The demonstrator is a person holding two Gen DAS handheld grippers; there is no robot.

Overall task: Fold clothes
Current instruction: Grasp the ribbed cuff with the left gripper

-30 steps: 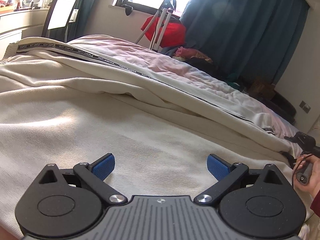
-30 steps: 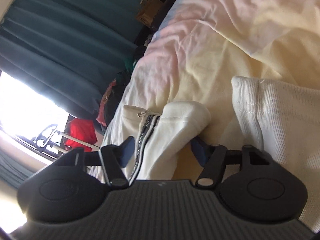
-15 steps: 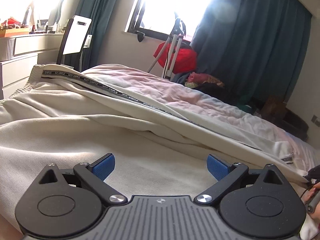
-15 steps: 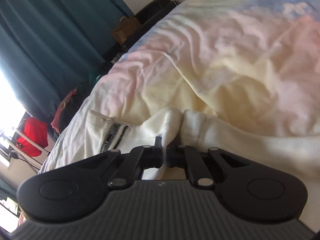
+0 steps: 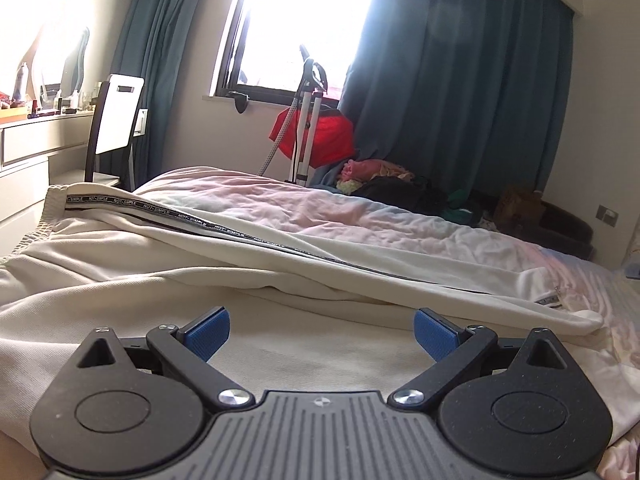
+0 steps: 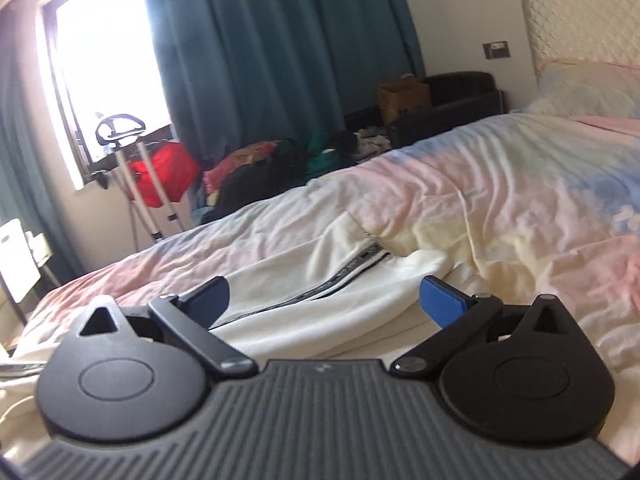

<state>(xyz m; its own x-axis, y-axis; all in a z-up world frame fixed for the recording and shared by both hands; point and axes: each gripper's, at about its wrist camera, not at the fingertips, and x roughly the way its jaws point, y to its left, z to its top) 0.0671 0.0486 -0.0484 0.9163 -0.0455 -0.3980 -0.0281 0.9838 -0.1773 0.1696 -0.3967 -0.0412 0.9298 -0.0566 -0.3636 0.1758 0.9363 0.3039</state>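
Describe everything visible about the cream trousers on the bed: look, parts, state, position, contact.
The cream trousers are a soft, ribbed-looking knit with an elasticated waistband and a black side stripe printed repeatedly with NOT-SIMPLE. A small zip sits at the ankle hem. They lie lengthwise on the pastel bedspread, one leg folded over the other, loosely creased. Both the left gripper and the right gripper hover above with jaws open; nothing grips the fabric.

A home bedroom: a bed under a rumpled pastel pink, yellow and blue duvet (image 6: 500, 200) with a quilted cream headboard (image 6: 580, 24), teal floor-length curtains (image 5: 460, 100) beside a bright window (image 5: 304, 24), and a heap of loose clothes (image 6: 280, 160) on the floor.
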